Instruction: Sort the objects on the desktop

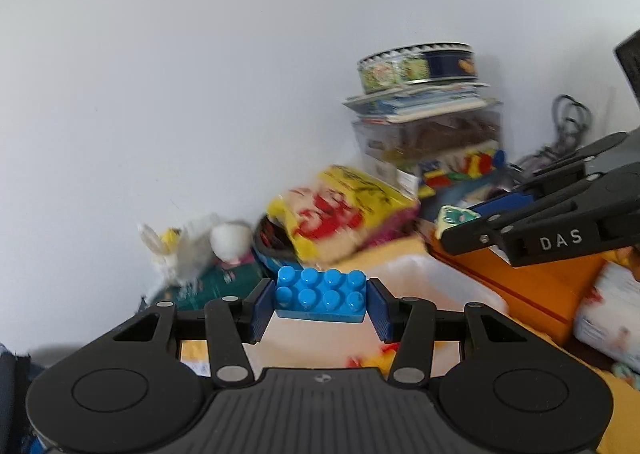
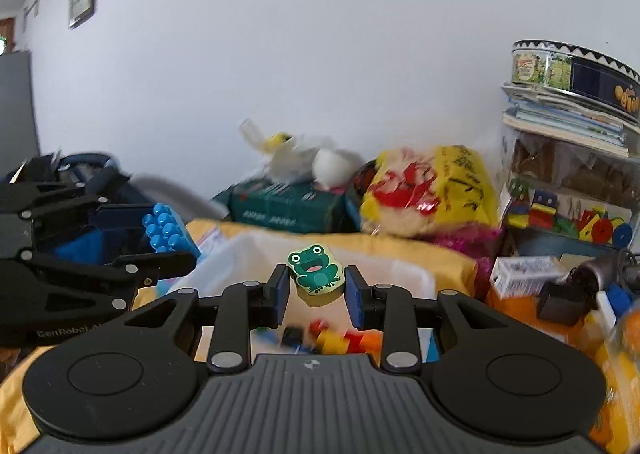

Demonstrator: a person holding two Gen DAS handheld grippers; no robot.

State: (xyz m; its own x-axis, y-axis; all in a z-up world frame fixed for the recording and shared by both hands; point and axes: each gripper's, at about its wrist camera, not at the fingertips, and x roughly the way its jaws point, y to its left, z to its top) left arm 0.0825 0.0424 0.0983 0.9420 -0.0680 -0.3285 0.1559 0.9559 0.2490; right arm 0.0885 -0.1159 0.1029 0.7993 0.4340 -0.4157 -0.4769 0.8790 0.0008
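My left gripper (image 1: 320,300) is shut on a bright blue studded building brick (image 1: 321,295), studs up, held in the air above a translucent white bin (image 1: 436,278). My right gripper (image 2: 317,288) is shut on a small frog-shaped eraser (image 2: 316,272), green frog on a yellow base, also lifted above the white bin (image 2: 256,250). In the right wrist view the left gripper (image 2: 160,250) enters from the left with the blue brick (image 2: 166,228). In the left wrist view the right gripper (image 1: 460,225) reaches in from the right with the frog eraser (image 1: 454,218).
Several loose coloured bricks (image 2: 340,338) lie below the right gripper. Behind stand a yellow snack bag (image 2: 432,189), a green box (image 2: 280,209) with a white plastic bag (image 2: 304,161), a toy box (image 2: 568,213) under papers and a round tin (image 2: 576,71), and an orange box (image 1: 532,294).
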